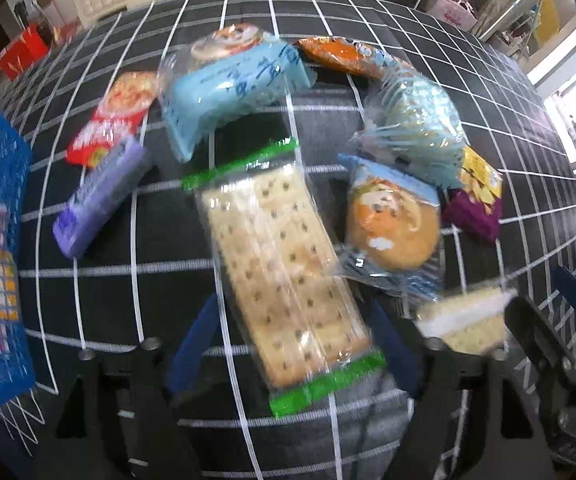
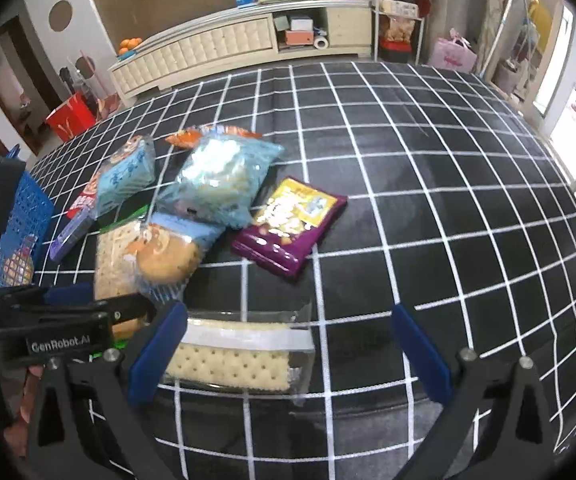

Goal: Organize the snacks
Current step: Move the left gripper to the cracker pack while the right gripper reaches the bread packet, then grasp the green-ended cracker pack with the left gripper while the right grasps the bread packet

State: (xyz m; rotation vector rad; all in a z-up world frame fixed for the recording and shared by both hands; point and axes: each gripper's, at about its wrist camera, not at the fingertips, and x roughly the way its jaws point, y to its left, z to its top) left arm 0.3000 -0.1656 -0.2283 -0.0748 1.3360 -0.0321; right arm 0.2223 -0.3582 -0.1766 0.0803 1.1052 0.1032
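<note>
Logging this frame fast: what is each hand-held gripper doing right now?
Left hand-held gripper: open, straddling the green-edged cracker pack, not clamped.
Right hand-held gripper: open, holding nothing; white-banded cracker pack lies between its fingers.

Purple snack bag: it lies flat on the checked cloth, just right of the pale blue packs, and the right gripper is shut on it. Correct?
Not quite. The right gripper is open and holds nothing; its blue fingers straddle a clear cracker pack nearer the camera. The purple snack bag does lie flat on the checked cloth, right of the pale blue packs, untouched. The right wrist view shows this.
</note>
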